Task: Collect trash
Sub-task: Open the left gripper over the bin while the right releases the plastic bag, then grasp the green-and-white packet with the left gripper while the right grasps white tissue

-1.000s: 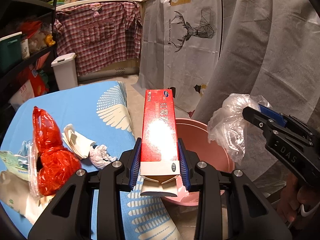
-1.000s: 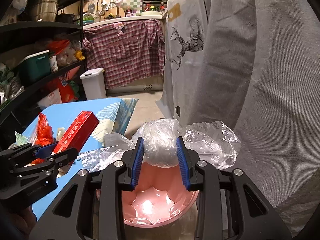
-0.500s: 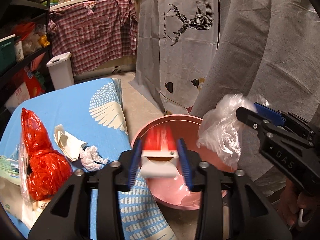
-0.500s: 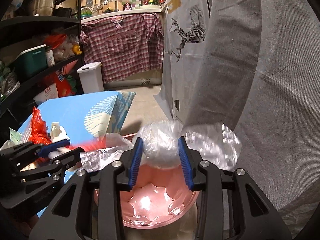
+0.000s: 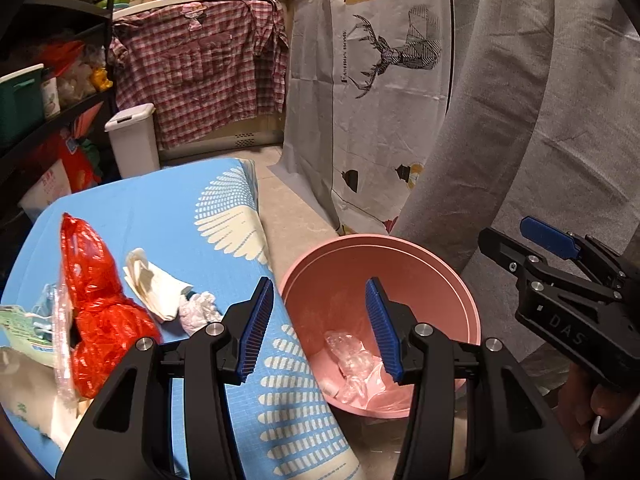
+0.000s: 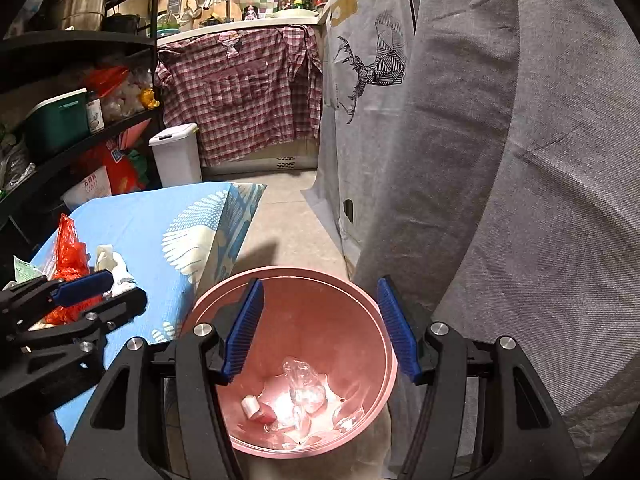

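Now I see both my left gripper and right gripper spread wide and empty, the red carton and crumpled clear plastic bag they held a second ago lying inside the round pink plastic basin.
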`<state>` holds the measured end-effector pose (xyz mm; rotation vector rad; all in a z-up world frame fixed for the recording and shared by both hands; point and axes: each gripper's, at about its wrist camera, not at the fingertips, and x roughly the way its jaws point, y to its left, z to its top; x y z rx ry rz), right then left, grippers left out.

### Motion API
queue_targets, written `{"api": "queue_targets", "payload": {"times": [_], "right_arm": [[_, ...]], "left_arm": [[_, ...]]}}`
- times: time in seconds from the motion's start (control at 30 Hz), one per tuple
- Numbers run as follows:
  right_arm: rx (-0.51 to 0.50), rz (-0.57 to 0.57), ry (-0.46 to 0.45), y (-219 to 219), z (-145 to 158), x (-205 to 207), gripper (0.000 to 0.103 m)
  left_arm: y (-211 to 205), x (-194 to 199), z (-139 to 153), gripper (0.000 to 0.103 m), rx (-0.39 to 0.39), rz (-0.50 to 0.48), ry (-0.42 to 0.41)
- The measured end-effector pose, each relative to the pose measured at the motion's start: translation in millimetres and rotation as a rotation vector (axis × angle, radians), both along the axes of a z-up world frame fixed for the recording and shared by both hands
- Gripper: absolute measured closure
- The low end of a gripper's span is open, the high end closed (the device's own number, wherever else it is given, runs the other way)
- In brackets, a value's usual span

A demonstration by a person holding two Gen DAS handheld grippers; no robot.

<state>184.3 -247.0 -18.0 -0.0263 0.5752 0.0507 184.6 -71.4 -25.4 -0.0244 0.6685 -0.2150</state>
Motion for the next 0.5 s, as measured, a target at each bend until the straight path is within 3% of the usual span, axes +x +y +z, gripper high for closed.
{"api": "queue_targets", "payload": {"times": [0.5], "right_arm": [[0.008,0.032,-0.051,12,22,-28,0.045]], "left_arm": [[56,-43,44,0.055,-0.02,0.09,-0.057]]}}
